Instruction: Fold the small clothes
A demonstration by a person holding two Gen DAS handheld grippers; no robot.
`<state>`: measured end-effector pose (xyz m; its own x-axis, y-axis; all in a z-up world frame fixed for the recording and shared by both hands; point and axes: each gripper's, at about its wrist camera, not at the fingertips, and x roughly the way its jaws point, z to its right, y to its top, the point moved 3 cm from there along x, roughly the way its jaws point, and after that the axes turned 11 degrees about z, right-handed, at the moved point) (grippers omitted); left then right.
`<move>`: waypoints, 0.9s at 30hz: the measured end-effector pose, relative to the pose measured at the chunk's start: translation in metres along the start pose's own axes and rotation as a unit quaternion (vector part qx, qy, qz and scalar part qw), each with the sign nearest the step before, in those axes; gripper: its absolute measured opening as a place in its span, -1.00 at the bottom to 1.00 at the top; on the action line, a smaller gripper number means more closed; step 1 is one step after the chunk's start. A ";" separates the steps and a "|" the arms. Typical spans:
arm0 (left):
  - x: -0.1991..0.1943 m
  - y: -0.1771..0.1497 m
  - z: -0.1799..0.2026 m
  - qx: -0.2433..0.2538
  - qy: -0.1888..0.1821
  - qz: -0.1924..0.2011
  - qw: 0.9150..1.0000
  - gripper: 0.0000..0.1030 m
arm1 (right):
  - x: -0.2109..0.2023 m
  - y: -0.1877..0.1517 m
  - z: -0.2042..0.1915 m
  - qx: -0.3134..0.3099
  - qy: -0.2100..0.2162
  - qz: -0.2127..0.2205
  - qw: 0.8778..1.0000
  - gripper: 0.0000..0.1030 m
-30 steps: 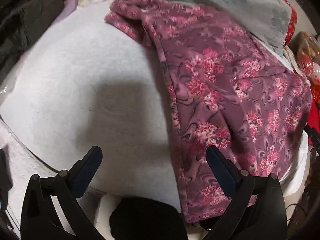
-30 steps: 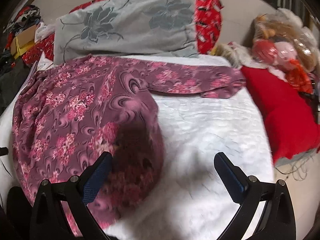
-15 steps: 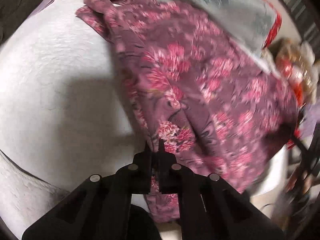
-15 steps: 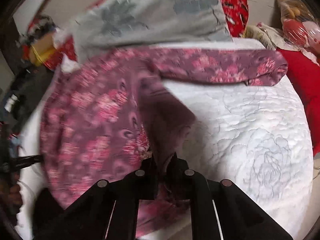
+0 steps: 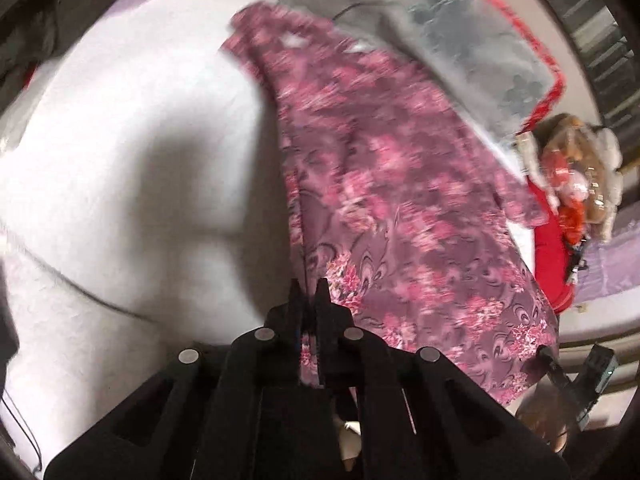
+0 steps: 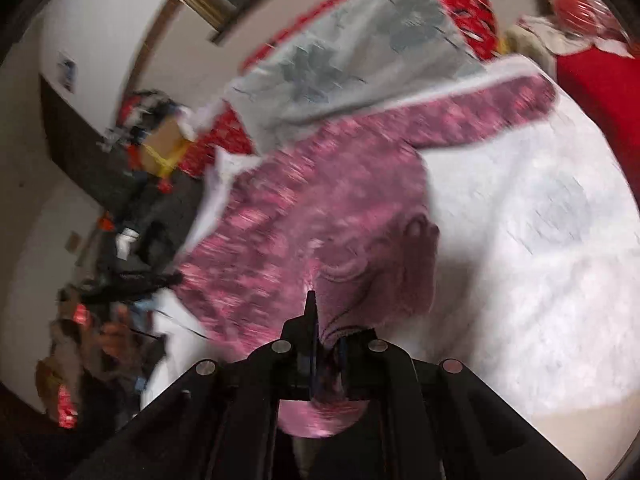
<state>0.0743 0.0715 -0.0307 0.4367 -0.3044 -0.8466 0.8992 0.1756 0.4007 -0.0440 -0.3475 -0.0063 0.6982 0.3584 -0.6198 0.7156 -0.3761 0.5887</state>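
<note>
A purple garment with pink flowers (image 5: 392, 208) lies spread on a white quilted bed (image 5: 132, 152). My left gripper (image 5: 309, 292) is shut on the garment's near hem at its left edge. In the right wrist view the same garment (image 6: 320, 208) stretches away, one sleeve (image 6: 492, 108) reaching far right. My right gripper (image 6: 326, 312) is shut on the near hem at the other corner, and the cloth bunches and lifts at the jaws. Both views are motion-blurred.
A grey flowered pillow (image 5: 460, 28) on red bedding lies behind the garment and also shows in the right wrist view (image 6: 352, 52). A red cushion (image 6: 600, 80) and bagged stuffed toys (image 5: 576, 168) lie at the right. Clutter and a cardboard box (image 6: 160, 144) stand left of the bed.
Both grippers went from open to shut on the garment's near hem. Since then both have lifted and drawn it back, and the cloth pulls taut and bunches.
</note>
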 end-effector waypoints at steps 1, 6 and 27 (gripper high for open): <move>0.007 -0.004 -0.004 -0.007 -0.011 -0.008 1.000 -0.94 | 0.012 -0.005 0.014 0.006 -0.028 -0.013 1.000 -0.86; 0.029 -0.032 -0.010 -0.010 -0.069 -0.029 0.997 -0.50 | 0.041 -0.018 0.053 0.059 -0.063 -0.041 0.995 -0.86; -0.001 -0.034 -0.015 -0.013 -0.012 -0.060 0.998 -0.93 | 0.009 -0.011 0.036 0.040 -0.026 -0.015 0.999 -0.86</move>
<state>0.0427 0.0795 -0.0483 0.3261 -0.3468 -0.8794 0.9444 0.1602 0.2870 -0.0458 -0.3712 -0.0373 0.6724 0.3273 -0.6639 0.7313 -0.4327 0.5273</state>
